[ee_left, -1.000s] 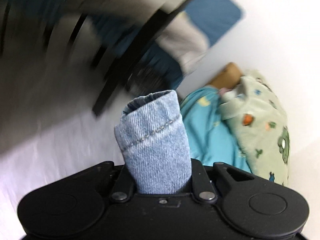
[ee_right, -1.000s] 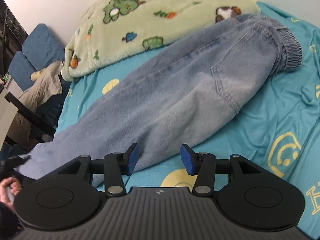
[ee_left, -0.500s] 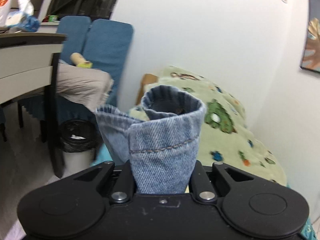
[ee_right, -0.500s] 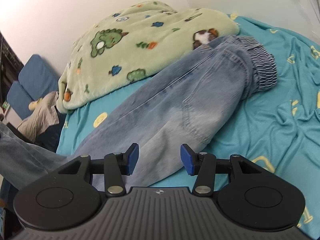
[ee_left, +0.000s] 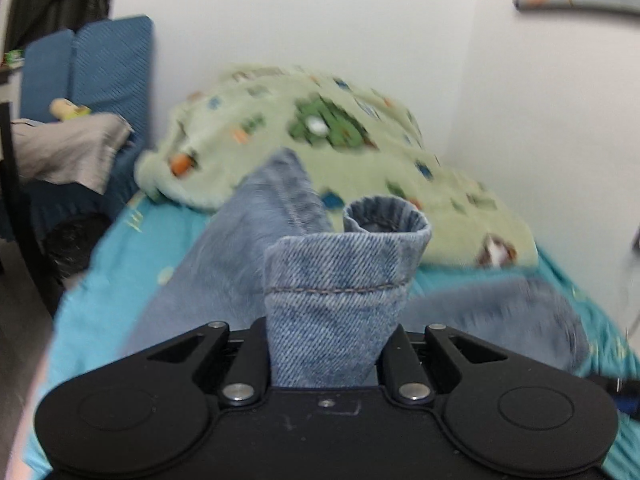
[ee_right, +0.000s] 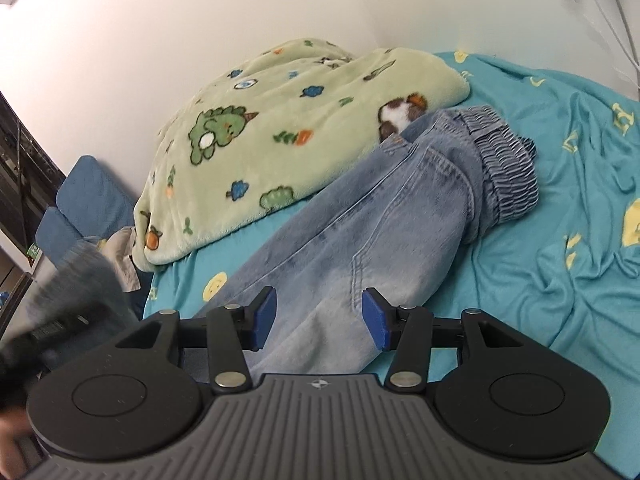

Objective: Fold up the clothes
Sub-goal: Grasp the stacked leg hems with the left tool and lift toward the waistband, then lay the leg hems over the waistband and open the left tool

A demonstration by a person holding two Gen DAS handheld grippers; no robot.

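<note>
Left gripper (ee_left: 326, 344): jaws drawn narrow, clamped on the hem (ee_left: 340, 276) of one jeans leg. The cuff stands up out of the jaws as an open tube, stitch line running across it just above the grip. Behind it the rest of that leg trails back down toward the bed. View is motion-blurred.

Right gripper (ee_right: 319, 318): jaws about half apart, blue pads (ee_right: 265, 306) bare, nothing between them. They hang over the lower thigh of the jeans; whether they touch the cloth I cannot tell.

Jeans (ee_right: 372, 220): pale blue denim, lying along the middle of the bed on the sheet (ee_right: 560, 240), running from the near left edge toward the far right. Elastic waistband (ee_right: 504, 172) is at the far end, gathered and bunched, touching the blanket. A back pocket and side seam face up. The leg end goes off toward the bed's left edge, where a blurred dark shape shows in the right wrist view; I cannot tell what it is.

Blanket (ee_right: 280, 128): light green fleece with dinosaur and tree prints, heaped along the far side of the bed against the wall, its near edge overlapping the jeans' waist.

Sheet: teal with yellow prints, wrinkled on the right side.

Beyond the bed's left edge: blue cushions (ee_left: 100, 64), with a grey cloth (ee_left: 64, 152) draped in front of them.
</note>
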